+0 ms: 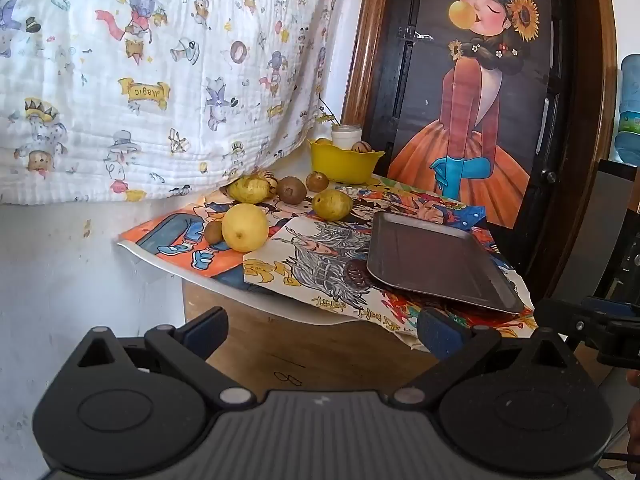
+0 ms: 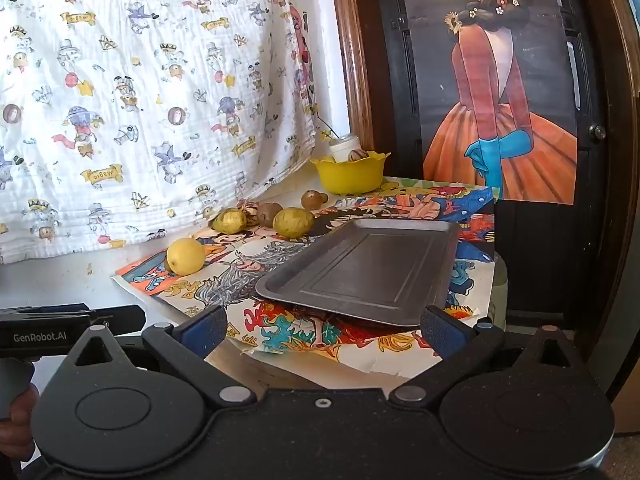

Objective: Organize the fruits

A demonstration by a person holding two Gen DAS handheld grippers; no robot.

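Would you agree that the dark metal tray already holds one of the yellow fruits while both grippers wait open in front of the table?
Not quite: the dark metal tray holds nothing, as the right wrist view shows. The yellow fruits lie on the printed cloth beside it. Both the left gripper and right gripper are open.

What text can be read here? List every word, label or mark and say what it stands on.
"GenRobot.AI": white print on the side of the left gripper.
"magic", mirrored: yellow ribbon banners printed on the hanging cloth.
Yellow characters on the cartoon posters under the tray: not legible.
Pen scribble on the wooden board: unclear.
Water bottle label: blurred.
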